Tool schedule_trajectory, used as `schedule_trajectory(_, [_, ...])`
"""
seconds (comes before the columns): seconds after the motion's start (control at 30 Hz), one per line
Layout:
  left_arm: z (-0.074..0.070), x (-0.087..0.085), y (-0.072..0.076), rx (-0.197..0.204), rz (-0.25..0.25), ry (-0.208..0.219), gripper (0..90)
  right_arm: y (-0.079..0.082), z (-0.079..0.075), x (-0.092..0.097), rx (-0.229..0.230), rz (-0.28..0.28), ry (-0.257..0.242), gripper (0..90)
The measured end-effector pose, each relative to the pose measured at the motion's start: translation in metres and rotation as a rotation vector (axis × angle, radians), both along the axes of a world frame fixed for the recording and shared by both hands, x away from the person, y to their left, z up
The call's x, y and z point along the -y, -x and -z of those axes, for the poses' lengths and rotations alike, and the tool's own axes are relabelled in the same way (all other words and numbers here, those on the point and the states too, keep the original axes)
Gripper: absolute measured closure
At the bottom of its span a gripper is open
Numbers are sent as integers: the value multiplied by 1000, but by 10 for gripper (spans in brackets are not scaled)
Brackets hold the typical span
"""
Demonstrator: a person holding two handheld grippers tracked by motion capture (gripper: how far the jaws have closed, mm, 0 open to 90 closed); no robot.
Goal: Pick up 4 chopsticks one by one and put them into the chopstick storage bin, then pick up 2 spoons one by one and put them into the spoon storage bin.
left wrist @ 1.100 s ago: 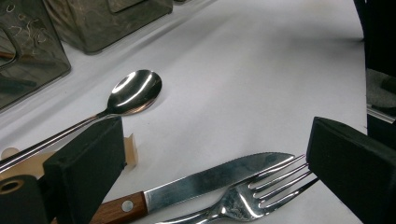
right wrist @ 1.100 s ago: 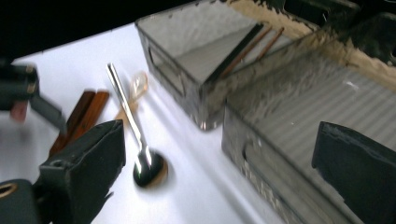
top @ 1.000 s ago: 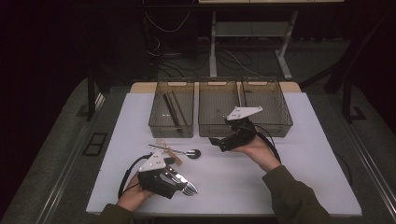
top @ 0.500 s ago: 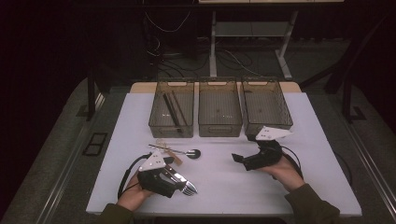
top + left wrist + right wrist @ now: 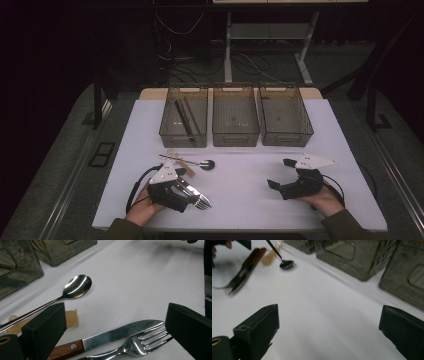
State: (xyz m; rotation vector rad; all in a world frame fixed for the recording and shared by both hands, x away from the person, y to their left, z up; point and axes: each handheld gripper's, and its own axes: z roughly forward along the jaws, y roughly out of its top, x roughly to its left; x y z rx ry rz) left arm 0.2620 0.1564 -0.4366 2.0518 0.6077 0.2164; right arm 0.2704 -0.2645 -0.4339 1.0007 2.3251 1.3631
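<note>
While wide open, left gripper (image 5: 112, 332) straddles fork (image 5: 130, 347)

Dim surroundings, bright table (image 5: 240, 175); right gripper view seemingly motion-blurred.

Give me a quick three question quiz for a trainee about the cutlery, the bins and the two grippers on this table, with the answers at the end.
1. True or false: the left gripper has its jaws open around the knife and fork.
2. Which of the three clear bins holds long dark sticks: A the left bin, B the middle bin, C the right bin?
3. What does the right gripper hold between its jaws?

Key
1. True: both lie on the table between its open jaws.
2. A.
3. Nothing; the jaws are open over bare table. The spoon lies nearer the left gripper.
</note>
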Motion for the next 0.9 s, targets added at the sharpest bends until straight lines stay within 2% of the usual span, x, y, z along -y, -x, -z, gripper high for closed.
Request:
schedule_trajectory(0.27, [-2, -1, 0, 8, 1, 0, 24, 11, 7, 14, -11, 15, 29, 31])
schedule_trajectory(0.3, [-2, -1, 1, 9, -4, 13, 21, 12, 8, 16, -17, 18, 31, 31])
schedule_trajectory(0.6, [-4, -1, 1, 20, -32, -4, 20, 23, 13, 30, -19, 32, 67, 31])
schedule_trajectory(0.77, [-6, -2, 0, 32, -44, -8, 17, 23, 12, 30, -19, 34, 63, 31])
schedule_trajectory(0.9, [-7, -5, -3, 18, -48, 0, 15, 22, 12, 28, -16, 24, 65, 31])
